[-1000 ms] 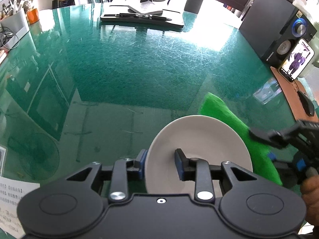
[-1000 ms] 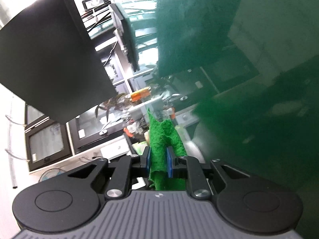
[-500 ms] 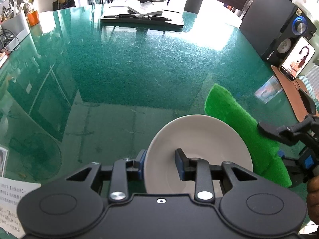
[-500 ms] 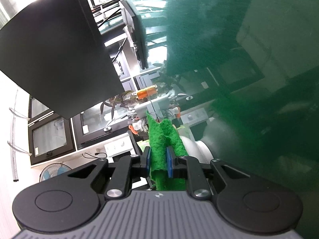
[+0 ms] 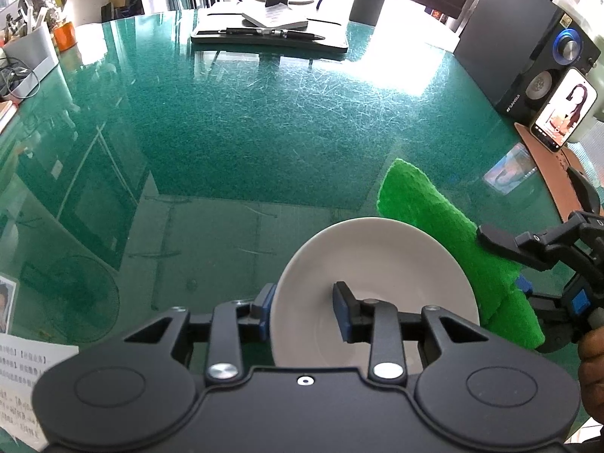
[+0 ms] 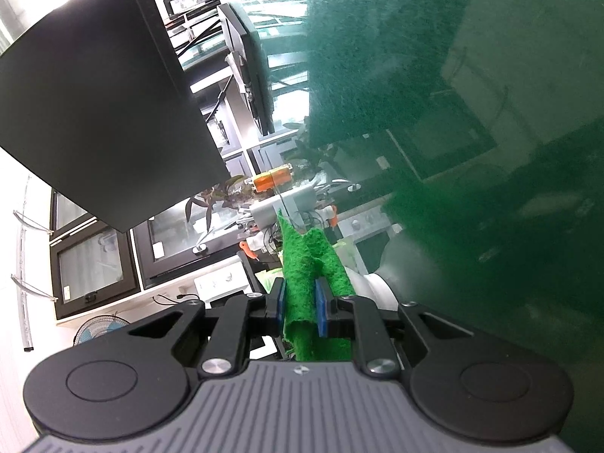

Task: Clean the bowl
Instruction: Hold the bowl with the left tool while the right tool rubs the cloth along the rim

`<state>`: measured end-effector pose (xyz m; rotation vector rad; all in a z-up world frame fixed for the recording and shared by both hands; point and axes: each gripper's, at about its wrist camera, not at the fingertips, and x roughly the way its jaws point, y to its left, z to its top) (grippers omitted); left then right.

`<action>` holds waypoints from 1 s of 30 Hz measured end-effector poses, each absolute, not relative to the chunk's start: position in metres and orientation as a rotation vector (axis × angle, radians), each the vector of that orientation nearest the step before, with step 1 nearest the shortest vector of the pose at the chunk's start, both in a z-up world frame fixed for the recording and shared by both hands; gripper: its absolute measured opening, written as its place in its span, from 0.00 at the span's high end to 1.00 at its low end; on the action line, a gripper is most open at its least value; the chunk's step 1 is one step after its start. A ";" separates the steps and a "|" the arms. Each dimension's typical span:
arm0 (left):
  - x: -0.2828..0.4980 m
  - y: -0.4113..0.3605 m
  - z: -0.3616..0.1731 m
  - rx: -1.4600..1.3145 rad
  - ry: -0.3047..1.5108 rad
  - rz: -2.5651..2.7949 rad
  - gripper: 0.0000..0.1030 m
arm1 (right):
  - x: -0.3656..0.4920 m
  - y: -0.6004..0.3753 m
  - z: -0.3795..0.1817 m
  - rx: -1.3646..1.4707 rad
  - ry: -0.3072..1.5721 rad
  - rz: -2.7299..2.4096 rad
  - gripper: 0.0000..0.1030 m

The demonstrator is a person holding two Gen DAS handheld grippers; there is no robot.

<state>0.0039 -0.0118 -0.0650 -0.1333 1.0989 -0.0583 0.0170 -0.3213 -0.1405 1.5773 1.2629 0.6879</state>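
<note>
Fingers of left gripper (image 5: 304,315) clamp the white bowl (image 5: 372,275) rim, one pad inside, one outside, bowl above the green glass table (image 5: 264,132). Right gripper (image 6: 300,311) fingers pinch a folded green scrubbing cloth (image 5: 453,241), at 3 o'clock of the bowl, touching its rim.

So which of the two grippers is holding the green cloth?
The right gripper: its fingers pinch the folded green cloth. The left gripper clamps the white bowl's rim instead.
</note>
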 end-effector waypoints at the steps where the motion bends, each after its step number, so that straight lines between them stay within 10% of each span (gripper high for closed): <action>1: 0.004 -0.012 -0.065 -0.135 1.100 -0.059 0.65 | 0.017 -0.322 -0.140 1.568 1.272 0.694 0.83; 30: 0.004 -0.017 -0.066 -0.119 1.099 -0.072 0.60 | 0.034 -0.303 -0.149 1.558 1.285 0.698 0.83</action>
